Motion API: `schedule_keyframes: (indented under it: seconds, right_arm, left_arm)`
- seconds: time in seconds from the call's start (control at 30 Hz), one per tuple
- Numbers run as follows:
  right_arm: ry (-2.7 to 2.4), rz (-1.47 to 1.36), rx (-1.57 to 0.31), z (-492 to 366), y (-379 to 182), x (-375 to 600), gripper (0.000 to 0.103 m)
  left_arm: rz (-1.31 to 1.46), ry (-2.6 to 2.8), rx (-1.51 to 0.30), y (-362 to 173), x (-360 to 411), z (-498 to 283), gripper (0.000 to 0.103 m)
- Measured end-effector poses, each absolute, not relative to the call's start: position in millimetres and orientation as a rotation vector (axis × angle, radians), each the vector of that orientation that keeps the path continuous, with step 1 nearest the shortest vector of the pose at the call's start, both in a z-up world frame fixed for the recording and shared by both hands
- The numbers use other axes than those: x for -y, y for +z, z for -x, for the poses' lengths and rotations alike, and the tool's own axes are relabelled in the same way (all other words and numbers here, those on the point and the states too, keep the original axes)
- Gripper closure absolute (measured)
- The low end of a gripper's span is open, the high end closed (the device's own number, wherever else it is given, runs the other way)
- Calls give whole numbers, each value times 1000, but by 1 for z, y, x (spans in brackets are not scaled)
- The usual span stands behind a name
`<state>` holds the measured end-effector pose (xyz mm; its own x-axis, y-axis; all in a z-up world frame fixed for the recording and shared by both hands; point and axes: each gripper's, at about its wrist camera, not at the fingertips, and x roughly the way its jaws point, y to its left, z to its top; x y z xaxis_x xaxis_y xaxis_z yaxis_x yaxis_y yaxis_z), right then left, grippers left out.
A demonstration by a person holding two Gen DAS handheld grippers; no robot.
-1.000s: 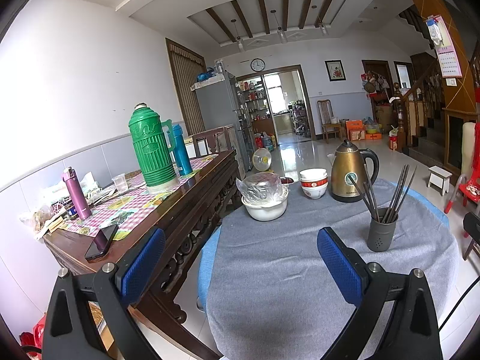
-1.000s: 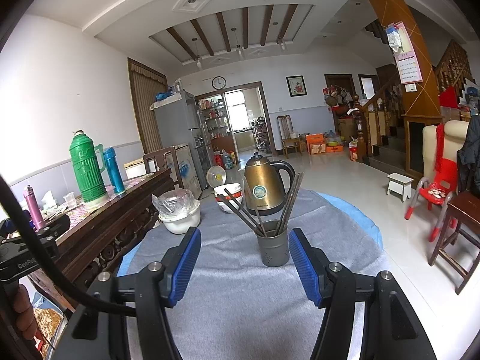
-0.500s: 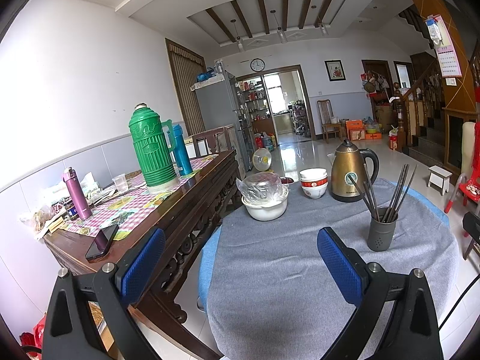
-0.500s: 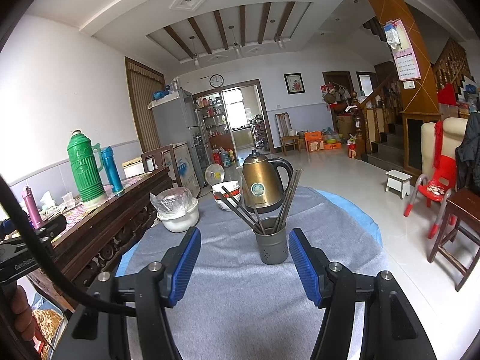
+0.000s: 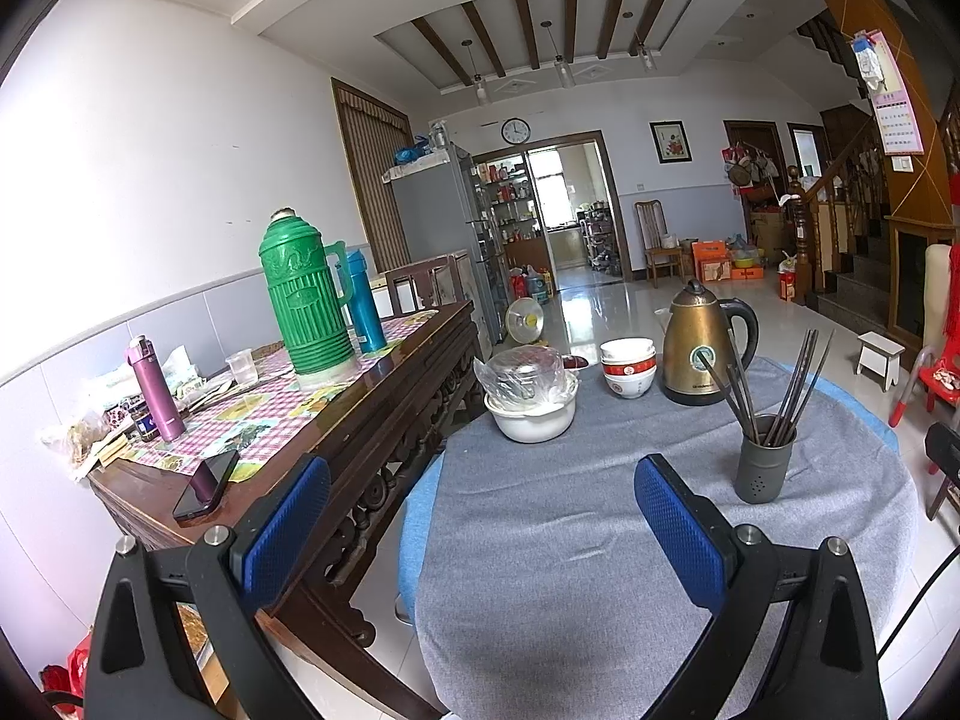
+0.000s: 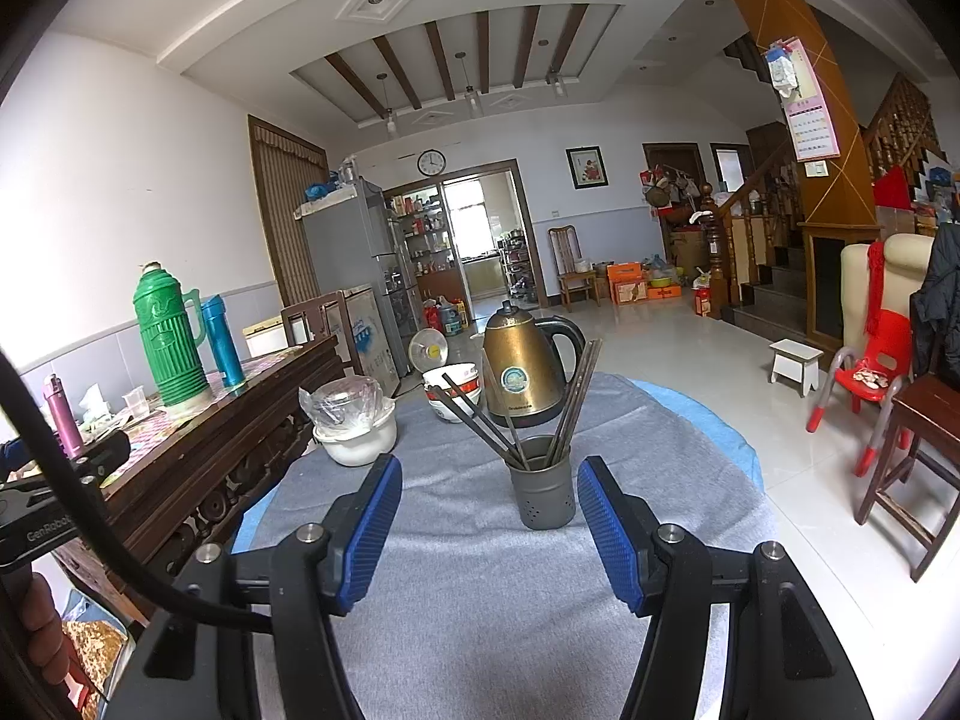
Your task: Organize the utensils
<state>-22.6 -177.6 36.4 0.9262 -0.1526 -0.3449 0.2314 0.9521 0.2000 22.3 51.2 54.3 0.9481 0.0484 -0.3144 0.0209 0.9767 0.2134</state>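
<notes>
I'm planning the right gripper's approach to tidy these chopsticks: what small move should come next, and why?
Probably ease the right gripper forward toward the grey holder. It is open and empty, the holder sits centred just ahead between its fingers, and the chopsticks splay loosely, out of reach.

gaping right gripper (image 6: 489, 501), chopstick holder (image 6: 543, 492) ahead

Left gripper (image 5: 480, 525): jaws spread wide, blue pads (image 5: 287, 525) facing each other, nothing between them, pointing forward and level.

Right gripper (image 6: 489, 525): jaws parted, blue pads (image 6: 609, 537) empty, pointing forward.

Hand (image 6: 42, 630): partly visible at lower left edge of the right wrist view, gripping the left gripper's handle.
</notes>
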Motion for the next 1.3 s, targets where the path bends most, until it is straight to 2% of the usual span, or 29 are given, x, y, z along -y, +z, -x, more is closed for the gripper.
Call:
schedule_keyframes:
  seconds: [1.3]
  right_arm:
    - [-208, -247, -324, 26, 41, 176, 38]
  left_arm:
    - [-217, 22, -324, 58, -54, -22, 2]
